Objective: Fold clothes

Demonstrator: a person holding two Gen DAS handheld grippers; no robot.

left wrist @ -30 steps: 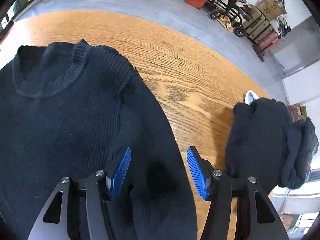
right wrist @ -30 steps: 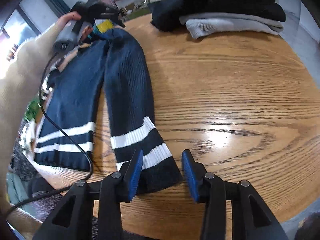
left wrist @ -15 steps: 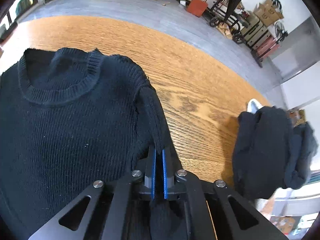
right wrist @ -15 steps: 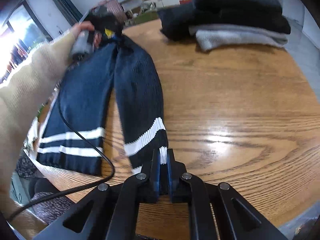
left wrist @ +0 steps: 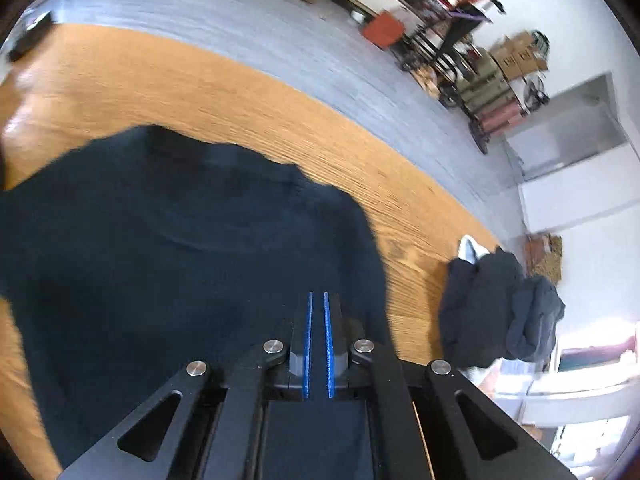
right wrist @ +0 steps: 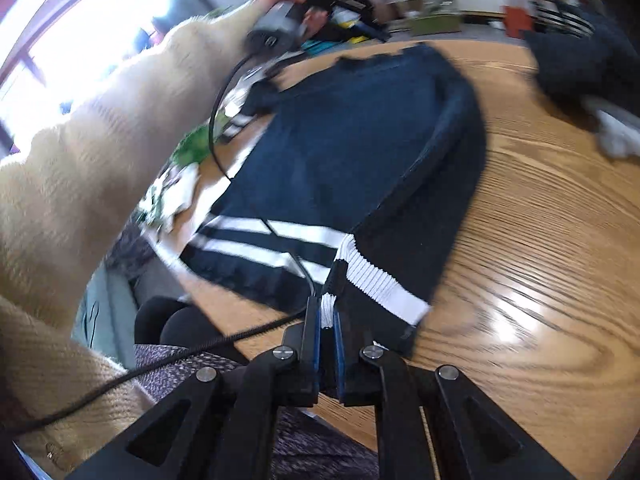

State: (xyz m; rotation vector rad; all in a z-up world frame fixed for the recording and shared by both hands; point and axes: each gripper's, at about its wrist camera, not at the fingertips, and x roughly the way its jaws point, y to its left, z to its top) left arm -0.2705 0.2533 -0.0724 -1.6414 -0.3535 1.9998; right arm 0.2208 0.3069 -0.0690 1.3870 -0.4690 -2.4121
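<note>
Both grippers are clamping the navy sweater [right wrist: 352,148]: right gripper [right wrist: 327,316] pinching the striped cuff [right wrist: 372,284] at 6 o'clock, left gripper [left wrist: 317,332] pinching the sleeve's upper part, for folding it inward.

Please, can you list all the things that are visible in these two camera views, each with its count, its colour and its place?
sweater: one, dark navy with white stripes at hem and cuff, spread on the table
sleeve cuff: one, navy with white stripes, lifted at the near edge
table: one, round, orange-brown wood, under everything
pile of clothes: one pile, dark items over something white, at the table's far edge
cable: one, black, running from the left gripper's handle across the sweater
orange bag: one, on the grey floor beyond the table
left gripper: black with blue pads, shut on the sweater's fabric
right gripper: black with blue pads, shut on the sleeve cuff
arm: one, in a cream knit sleeve, holding the left gripper
</note>
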